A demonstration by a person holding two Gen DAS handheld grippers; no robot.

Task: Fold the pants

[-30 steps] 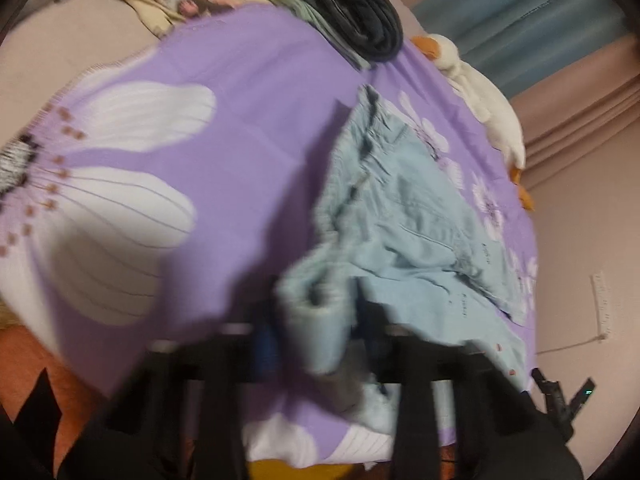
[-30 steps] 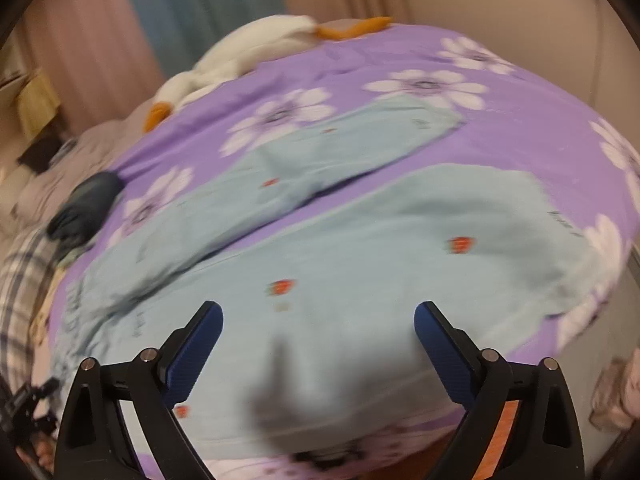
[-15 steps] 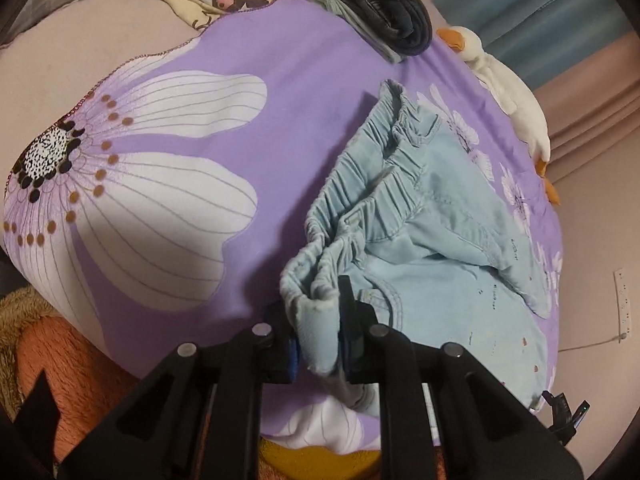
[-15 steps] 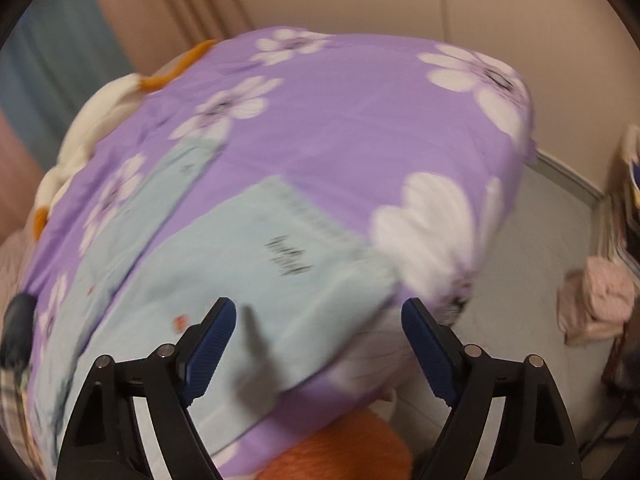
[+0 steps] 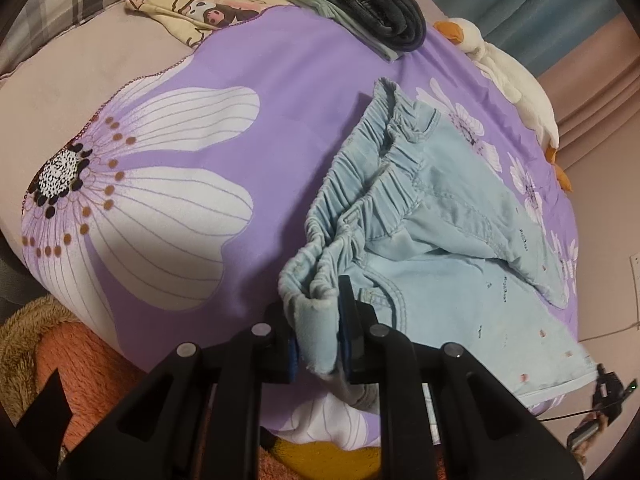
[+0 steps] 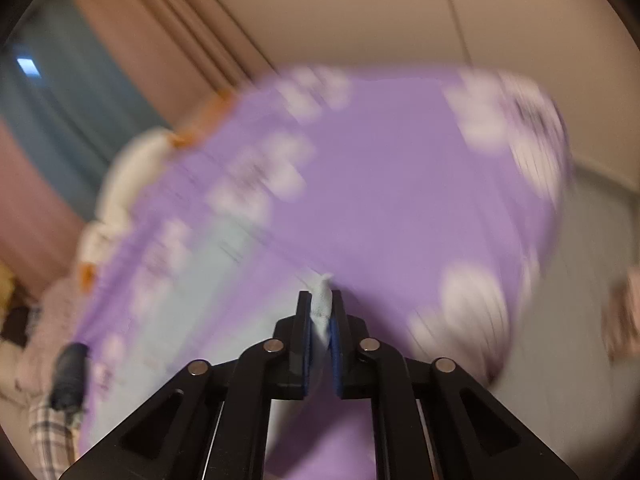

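Observation:
Light blue pants [image 5: 432,240] with a gathered elastic waistband lie on a purple flowered bedspread [image 5: 280,92]. In the left wrist view my left gripper [image 5: 318,332] is shut on the near corner of the waistband, with the cloth bunched between its blue pads. The right wrist view is blurred by motion; there my right gripper [image 6: 321,316] is shut on a pale blue edge of the pants [image 6: 322,304], at the leg end. The rest of the pants [image 6: 192,280] stretches away to the left over the bedspread [image 6: 400,200].
Folded dark clothes [image 5: 376,0] and a yellow printed garment [image 5: 200,4] lie at the bed's far end. A white plush duck [image 5: 516,76] rests along the far edge by the curtains. An orange fleece blanket [image 5: 72,360] hangs below the near edge. Floor [image 6: 592,280] shows at right.
My right gripper has swept along the pants leg to its end and closed on the hem edge; it stood wide open before. My left gripper has kept its grip on the waistband.

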